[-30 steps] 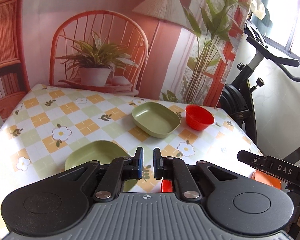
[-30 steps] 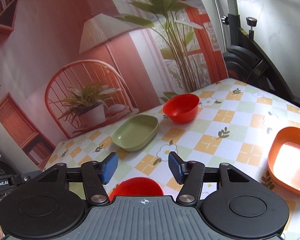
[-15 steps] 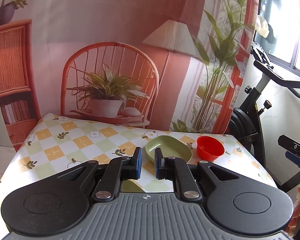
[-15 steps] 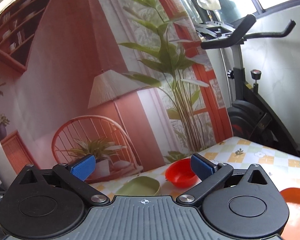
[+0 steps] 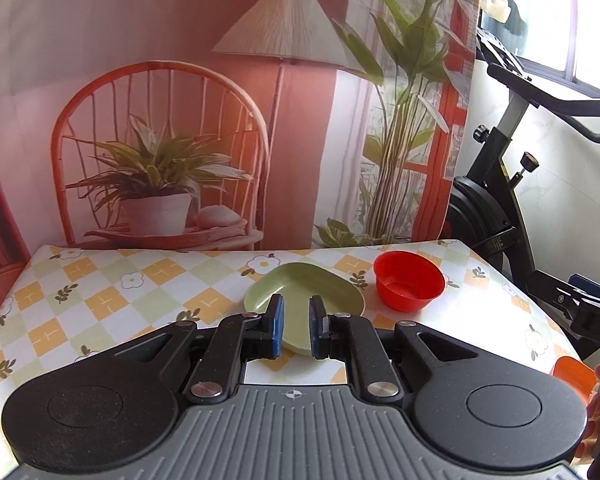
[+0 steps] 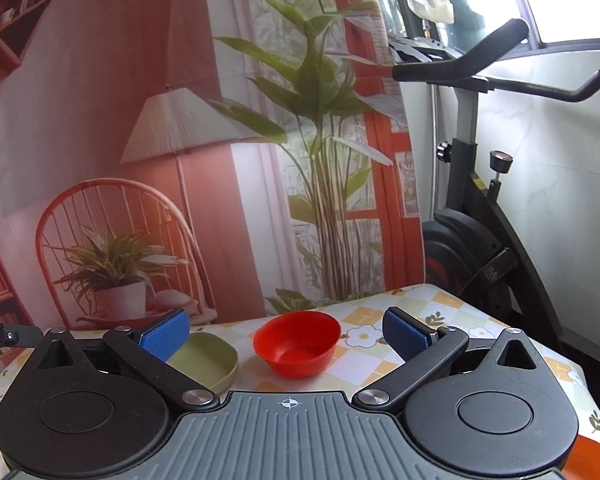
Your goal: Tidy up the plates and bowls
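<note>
My left gripper (image 5: pixel 296 326) now sits nearer the green plate (image 5: pixel 304 294), which shows between its tips instead of beyond them, and its jaws stand a little wider apart than a second ago. My right gripper (image 6: pixel 286 332) has spread wide, and the red bowl (image 6: pixel 298 342) sits centred in its gap.

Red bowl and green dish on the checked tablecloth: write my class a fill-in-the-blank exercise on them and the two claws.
1. The bowl framed between the right claw's wide-open pads is coloured ____.
2. In the left wrist view, the green dish lies to the ____ of the red bowl.
3. The left claw's pads stand a narrow gap apart and grip ____.
4. Beyond the table's right edge stands a black exercise ____.

Missing words: red; left; nothing; bike
</note>
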Available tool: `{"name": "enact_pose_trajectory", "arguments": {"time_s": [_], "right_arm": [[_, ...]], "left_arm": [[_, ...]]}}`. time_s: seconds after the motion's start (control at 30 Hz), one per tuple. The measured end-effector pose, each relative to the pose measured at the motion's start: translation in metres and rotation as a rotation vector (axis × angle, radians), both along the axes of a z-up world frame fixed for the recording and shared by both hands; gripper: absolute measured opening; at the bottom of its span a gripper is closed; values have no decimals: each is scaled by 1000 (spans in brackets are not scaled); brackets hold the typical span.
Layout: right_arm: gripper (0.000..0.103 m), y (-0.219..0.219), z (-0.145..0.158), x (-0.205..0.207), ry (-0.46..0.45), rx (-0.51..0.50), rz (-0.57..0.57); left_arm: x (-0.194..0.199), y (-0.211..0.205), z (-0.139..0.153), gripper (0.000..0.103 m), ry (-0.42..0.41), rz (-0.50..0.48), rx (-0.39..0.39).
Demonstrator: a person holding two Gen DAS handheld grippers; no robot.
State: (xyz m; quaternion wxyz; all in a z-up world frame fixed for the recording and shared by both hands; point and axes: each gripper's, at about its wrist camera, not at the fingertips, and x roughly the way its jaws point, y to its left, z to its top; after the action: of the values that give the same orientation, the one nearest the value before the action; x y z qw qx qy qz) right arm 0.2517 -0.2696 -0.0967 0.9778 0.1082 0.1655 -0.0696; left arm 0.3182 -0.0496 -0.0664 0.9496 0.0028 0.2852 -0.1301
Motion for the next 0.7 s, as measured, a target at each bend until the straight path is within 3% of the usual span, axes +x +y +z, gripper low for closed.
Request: {"name": "enact_pose_trajectory", "arguments": {"time_s": [0.1, 0.27, 0.57, 0.7], "right_arm": [[100, -10, -9, 17, 35, -27, -48], [82, -23, -27, 45, 86, -62, -72], [51, -35, -69, 106, 144, -32, -38], [48, -40, -87, 131, 178, -21, -39]], "left_arm": [[17, -18, -8, 19, 14, -41, -7], [49, -48, -26, 33, 31, -106, -41], [121, -90, -66, 34, 120, -158, -94], [147, -102, -87, 35, 177, -150, -117]]}}
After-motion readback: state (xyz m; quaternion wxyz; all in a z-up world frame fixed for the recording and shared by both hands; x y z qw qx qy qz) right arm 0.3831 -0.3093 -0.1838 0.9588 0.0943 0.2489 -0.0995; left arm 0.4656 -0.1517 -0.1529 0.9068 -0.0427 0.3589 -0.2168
